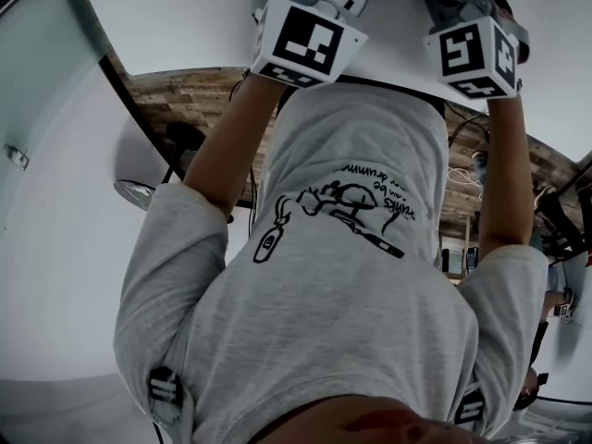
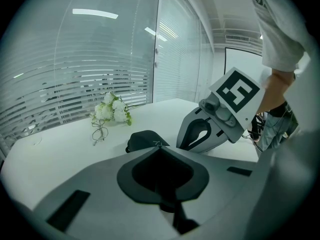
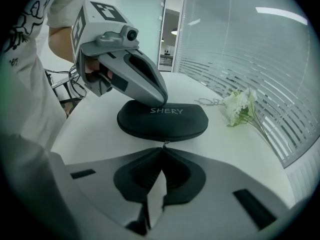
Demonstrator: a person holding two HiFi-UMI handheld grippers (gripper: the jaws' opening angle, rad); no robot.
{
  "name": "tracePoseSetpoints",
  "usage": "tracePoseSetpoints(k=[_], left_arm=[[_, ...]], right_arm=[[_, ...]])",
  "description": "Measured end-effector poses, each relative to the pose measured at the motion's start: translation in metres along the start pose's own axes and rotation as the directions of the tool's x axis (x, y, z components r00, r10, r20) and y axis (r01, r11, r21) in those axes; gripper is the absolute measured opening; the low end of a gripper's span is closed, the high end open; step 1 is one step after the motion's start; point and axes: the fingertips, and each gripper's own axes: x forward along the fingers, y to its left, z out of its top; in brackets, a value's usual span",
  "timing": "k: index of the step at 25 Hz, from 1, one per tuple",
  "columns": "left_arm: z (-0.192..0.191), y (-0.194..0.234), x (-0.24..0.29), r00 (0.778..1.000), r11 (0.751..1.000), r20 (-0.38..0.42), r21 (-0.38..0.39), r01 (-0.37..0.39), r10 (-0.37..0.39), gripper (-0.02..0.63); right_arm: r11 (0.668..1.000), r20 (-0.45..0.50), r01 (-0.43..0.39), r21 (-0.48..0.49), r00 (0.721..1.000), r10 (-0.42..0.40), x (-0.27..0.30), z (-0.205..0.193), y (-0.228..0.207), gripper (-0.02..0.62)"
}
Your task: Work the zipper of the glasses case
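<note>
right gripper (image 3: 162, 150) jaws fully together, looks pinched on the zipper pull (image 3: 165, 143) at the front edge of the glasses case (image 3: 170, 121). left gripper (image 3: 160, 99) closed too, holding nothing, tip pressing down on the case top. case lies flat on the table (image 3: 90, 129). seam looks zipped, so i judge the pull is gripped and the zipper run is not yet done.

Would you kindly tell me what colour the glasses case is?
The glasses case is black with pale lettering, clearest in the right gripper view.
</note>
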Motion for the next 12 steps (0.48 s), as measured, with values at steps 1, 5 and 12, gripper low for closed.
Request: tracePoseSetpoints(k=[1, 5, 12], left_arm=[[0.0002, -0.0001, -0.0007, 1.000, 1.000, 0.000, 0.001, -0.001, 0.001, 0.020], [0.0003, 0.0000, -0.0032, 1.000, 1.000, 0.001, -0.002, -0.001, 0.001, 0.020], [-0.0010, 0.0000, 0.0019, 1.000, 1.000, 0.001, -0.007, -0.001, 0.001, 0.020]], right_arm=[[1.000, 0.001, -0.003, -0.001, 1.000, 0.003, -0.0005, 0.0007, 0.0013, 0.005], [1.000, 0.001, -0.012, -0.006, 1.000, 0.012, -0.0025, 0.0033, 0.0064, 0.005], [1.000, 0.004, -0.023, -0.009, 1.000, 0.023, -0.0015, 0.0007, 0.0074, 0.005]])
